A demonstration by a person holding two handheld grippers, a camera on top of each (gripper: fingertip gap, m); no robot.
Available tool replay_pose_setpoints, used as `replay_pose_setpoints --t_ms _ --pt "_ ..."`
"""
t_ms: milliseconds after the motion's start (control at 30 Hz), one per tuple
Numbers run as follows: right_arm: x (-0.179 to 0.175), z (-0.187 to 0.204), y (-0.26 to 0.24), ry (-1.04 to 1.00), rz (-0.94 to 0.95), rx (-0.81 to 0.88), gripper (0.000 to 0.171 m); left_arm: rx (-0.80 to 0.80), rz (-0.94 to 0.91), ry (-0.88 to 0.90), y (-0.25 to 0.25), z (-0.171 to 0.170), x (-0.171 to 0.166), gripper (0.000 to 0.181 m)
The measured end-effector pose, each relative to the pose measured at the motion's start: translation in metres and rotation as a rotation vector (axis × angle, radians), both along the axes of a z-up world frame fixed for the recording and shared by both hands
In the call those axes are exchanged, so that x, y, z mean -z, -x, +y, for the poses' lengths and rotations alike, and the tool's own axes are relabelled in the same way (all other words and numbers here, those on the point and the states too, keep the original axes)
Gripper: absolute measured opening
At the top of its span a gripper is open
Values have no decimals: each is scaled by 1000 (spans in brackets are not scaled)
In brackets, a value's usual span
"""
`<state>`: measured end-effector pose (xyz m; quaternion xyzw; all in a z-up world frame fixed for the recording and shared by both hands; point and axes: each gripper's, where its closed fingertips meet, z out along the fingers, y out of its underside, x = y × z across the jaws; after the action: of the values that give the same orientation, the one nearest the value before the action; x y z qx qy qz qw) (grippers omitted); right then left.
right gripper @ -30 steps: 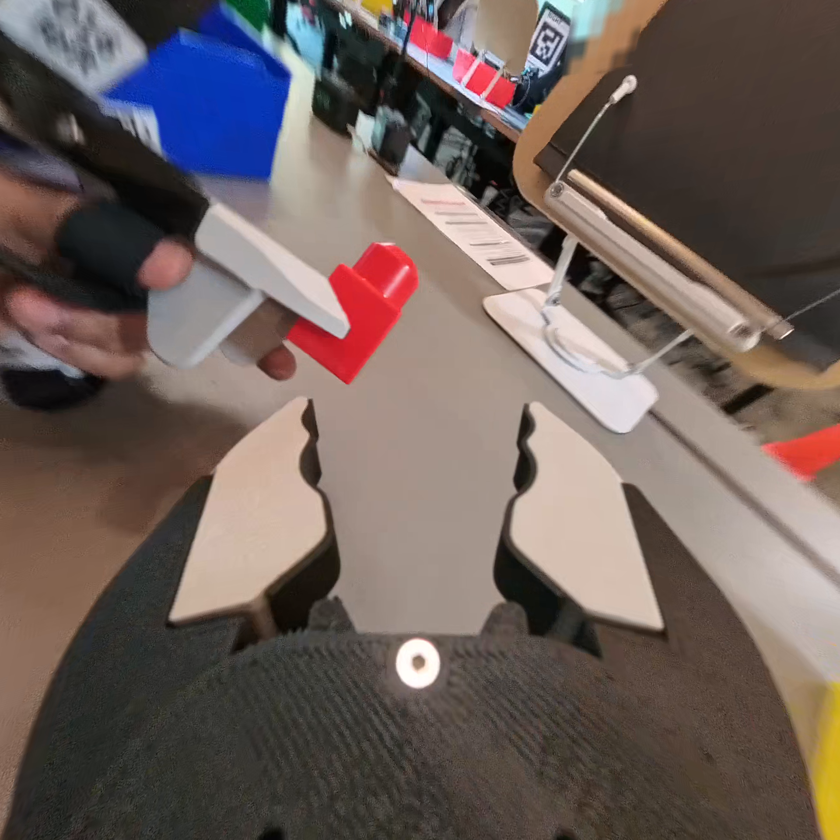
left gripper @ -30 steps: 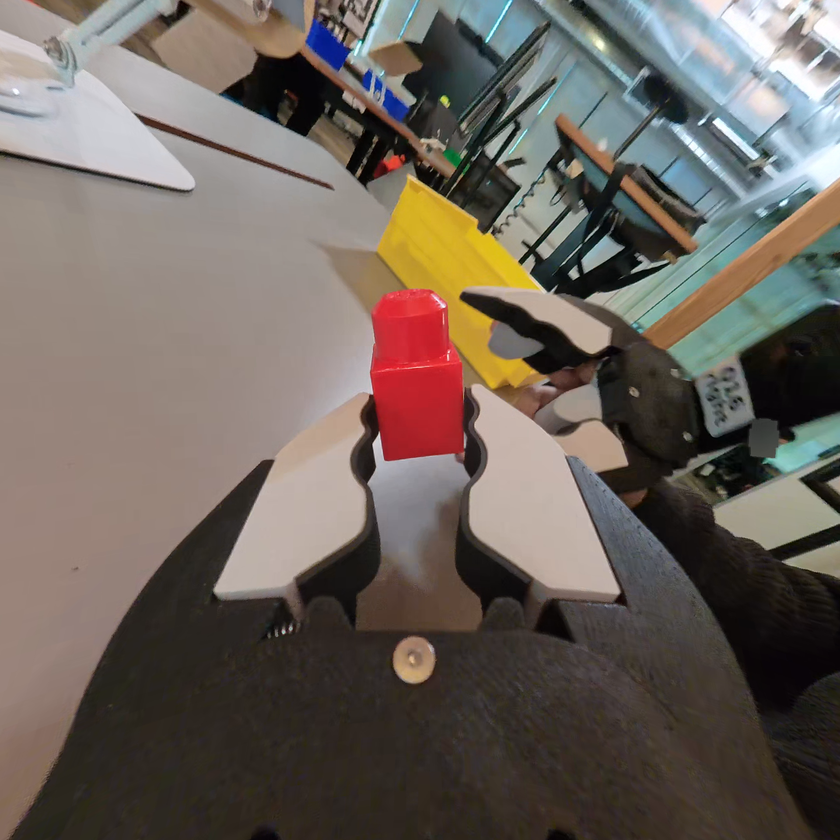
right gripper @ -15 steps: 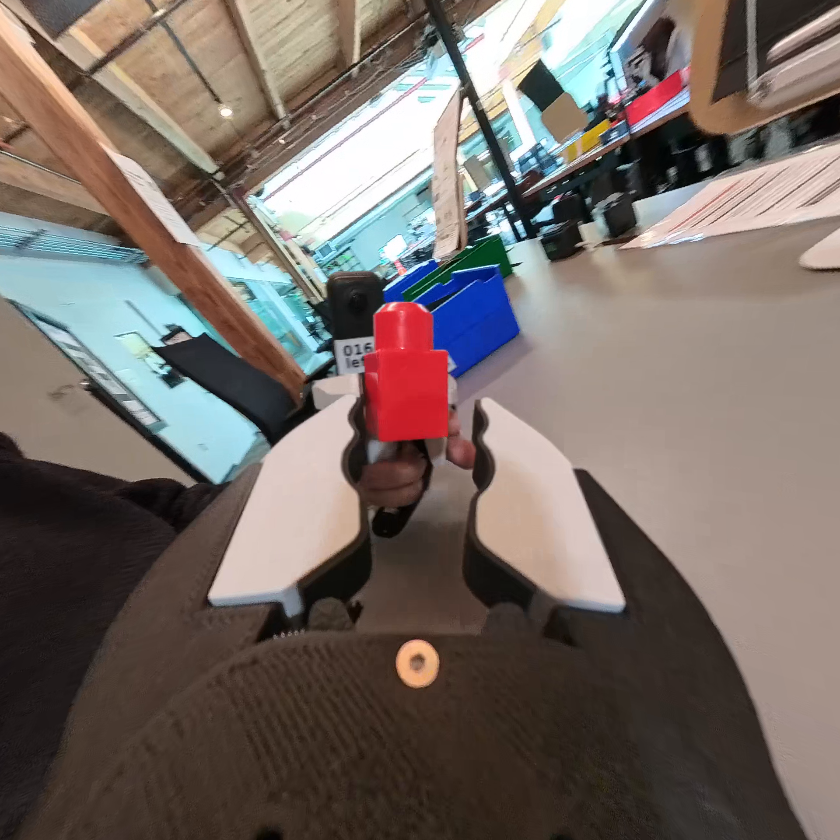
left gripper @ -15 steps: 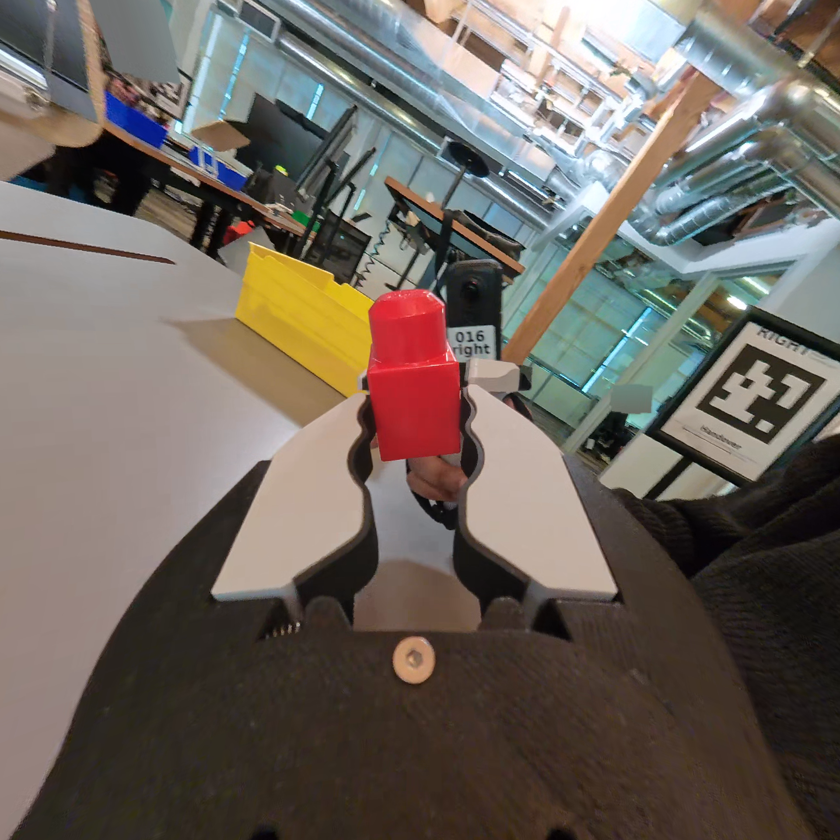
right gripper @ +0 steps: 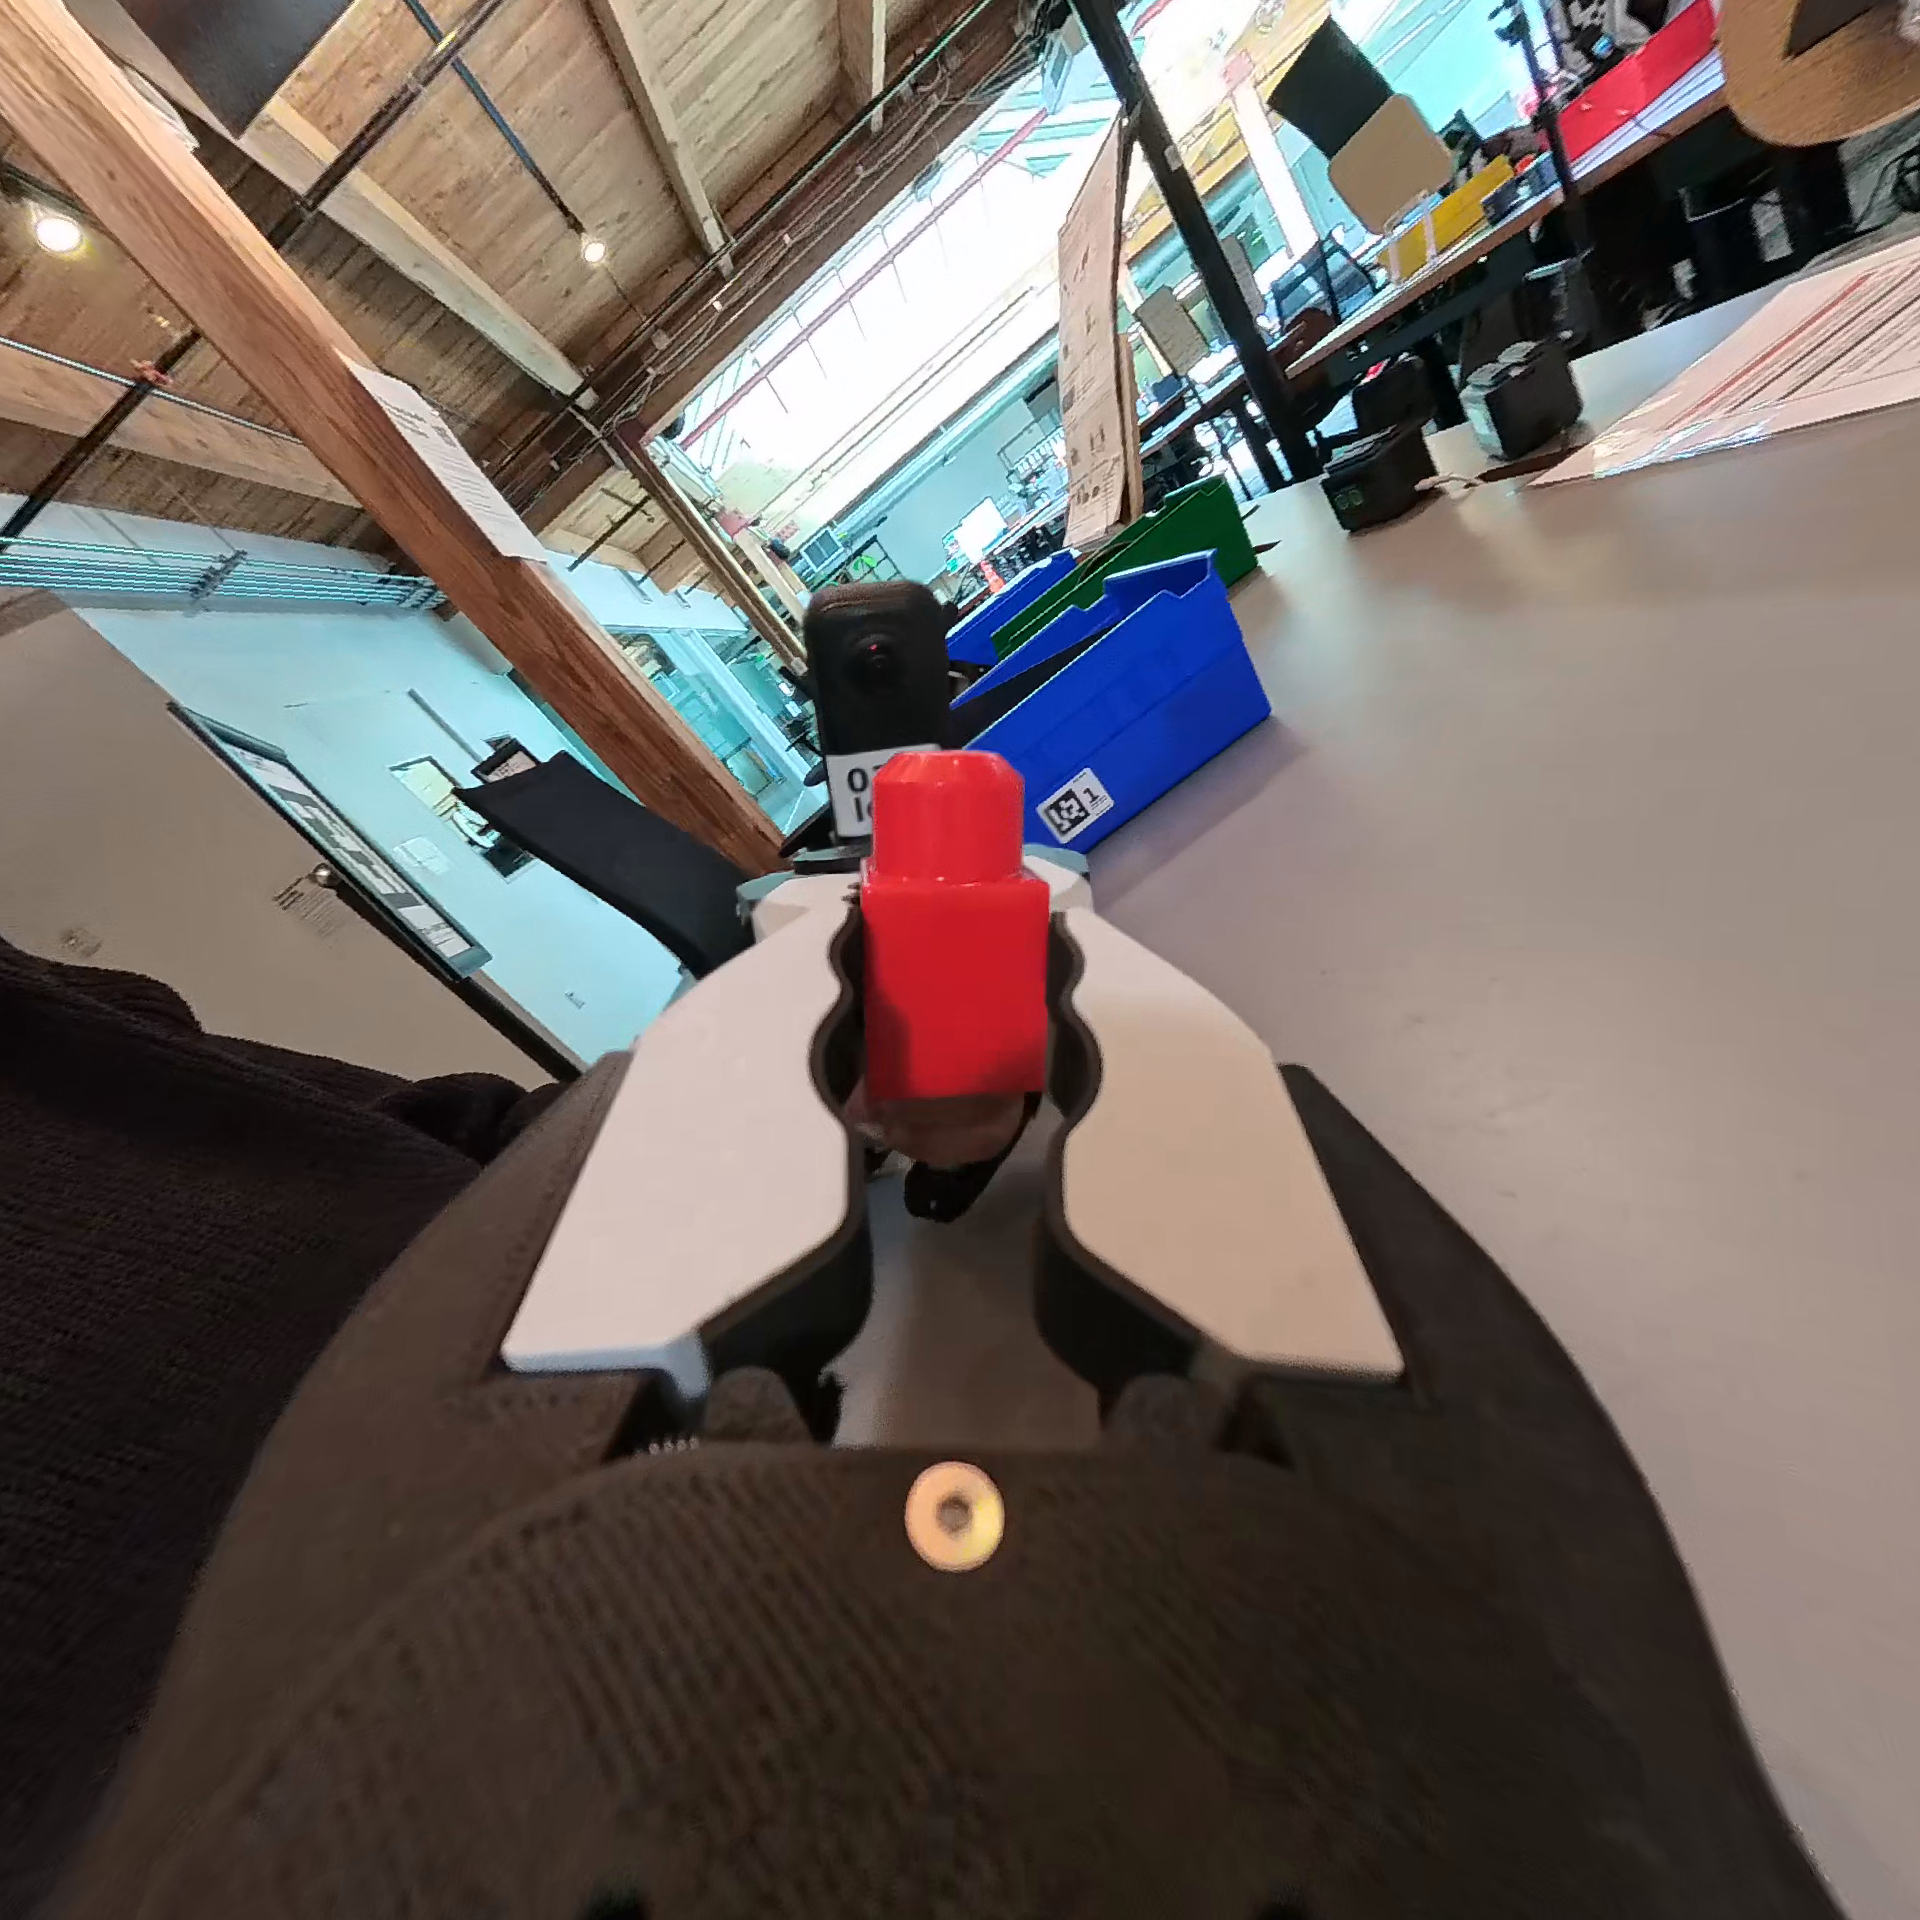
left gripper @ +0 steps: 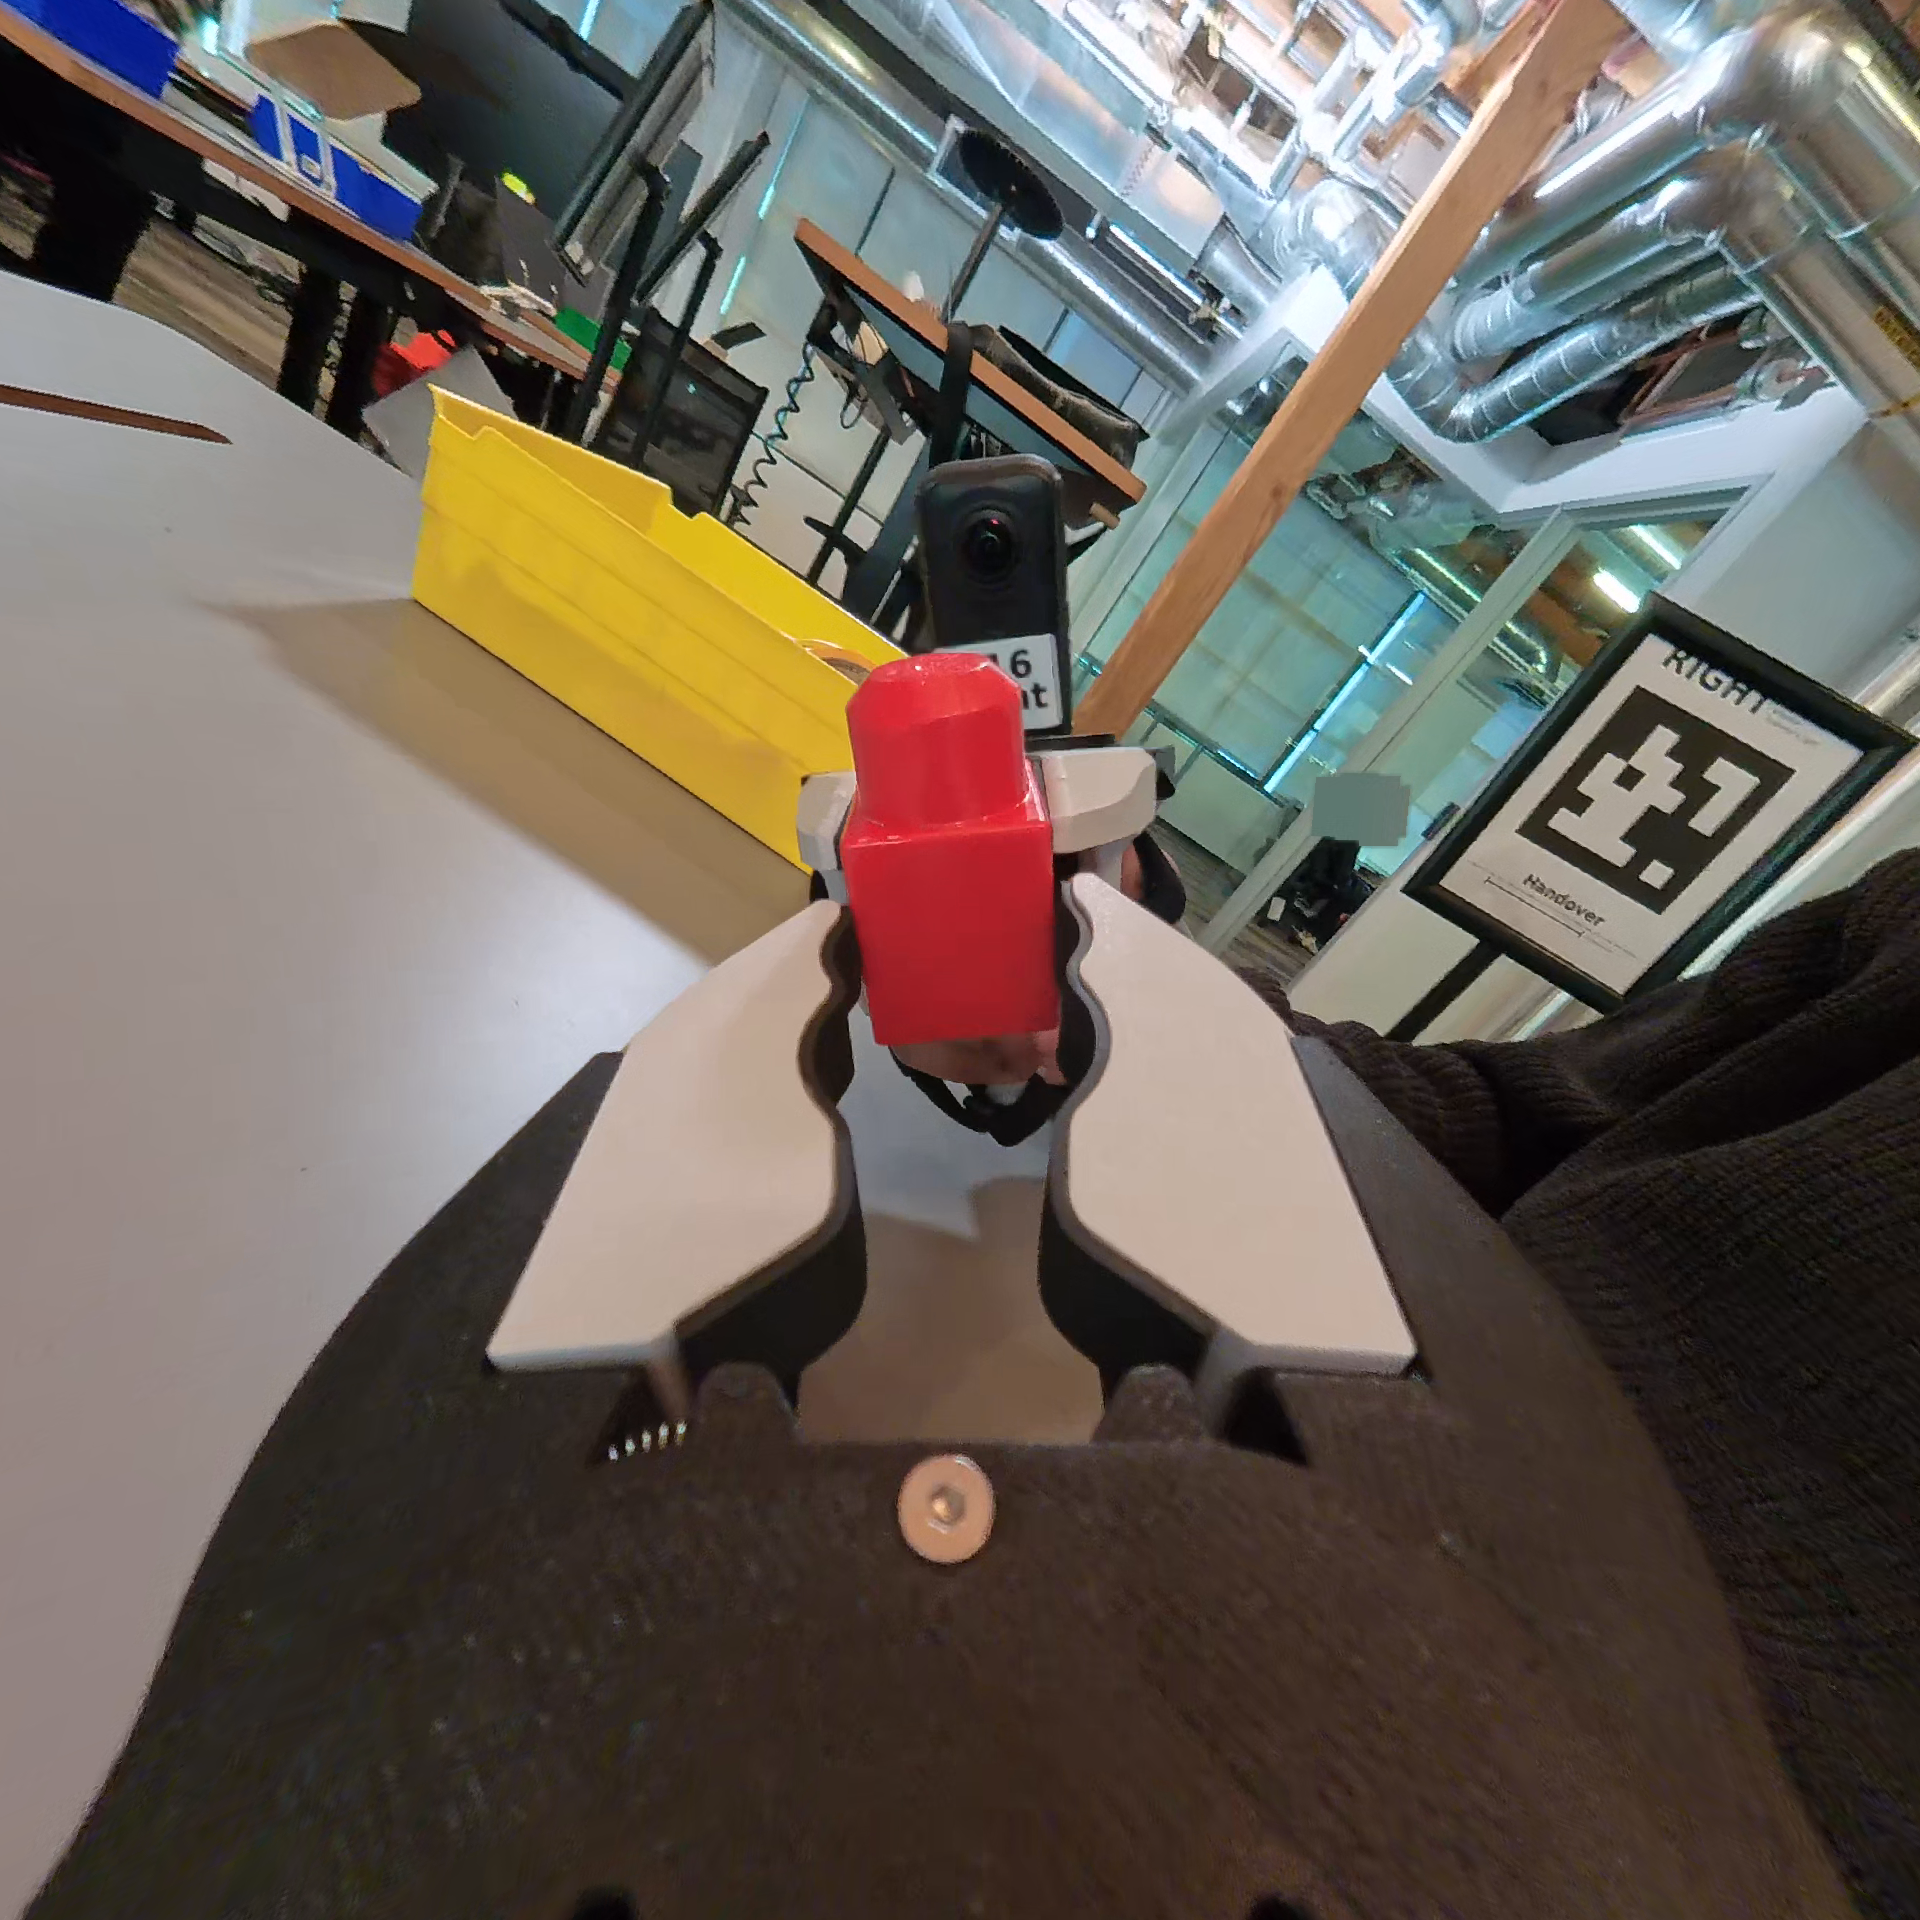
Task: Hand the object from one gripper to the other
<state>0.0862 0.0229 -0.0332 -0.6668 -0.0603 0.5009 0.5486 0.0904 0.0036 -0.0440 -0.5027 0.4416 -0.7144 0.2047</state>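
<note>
A red block [left gripper: 951, 935] with a round stud on top is held upright above the grey table [left gripper: 208, 883]. My left gripper [left gripper: 951, 920] is shut on its lower body. My right gripper [right gripper: 951, 935] faces it from the other side and is also shut on the red block [right gripper: 951, 987]. The right gripper's fingers [left gripper: 1101, 805] and its camera [left gripper: 992, 540] show just behind the block in the left wrist view. The left gripper's camera [right gripper: 878, 665] shows behind the block in the right wrist view. A hand shows below the block in both views.
A yellow bin [left gripper: 582, 582] stands on the table behind the block. A blue bin [right gripper: 1132, 686] and a green bin [right gripper: 1174, 530] stand on the opposite side. A framed marker sign [left gripper: 1662, 810] stands off the table. Dark sleeves [left gripper: 1662, 1143] flank the grippers. My two grippers' fingertips are within a few centimetres of each other.
The two grippers swung to face each other. The right gripper moved in around the red block and closed on it. The left gripper kept its hold.
</note>
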Motion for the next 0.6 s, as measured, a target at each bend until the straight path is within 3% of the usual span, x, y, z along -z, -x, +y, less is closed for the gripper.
replay_pose_setpoints --t_ms 200,300,500,600 --pt "0 4 -15 -5 -47 93 34 -158 41 -87 -8 17 10 67" --pt "5 8 -29 -2 -138 188 34 -193 50 -80 -8 23 11 70" --pt "22 14 -51 -4 -494 388 34 -268 54 75 -2 49 11 39" --pt "34 17 -51 -10 -736 445 34 -256 58 125 0 52 11 32"
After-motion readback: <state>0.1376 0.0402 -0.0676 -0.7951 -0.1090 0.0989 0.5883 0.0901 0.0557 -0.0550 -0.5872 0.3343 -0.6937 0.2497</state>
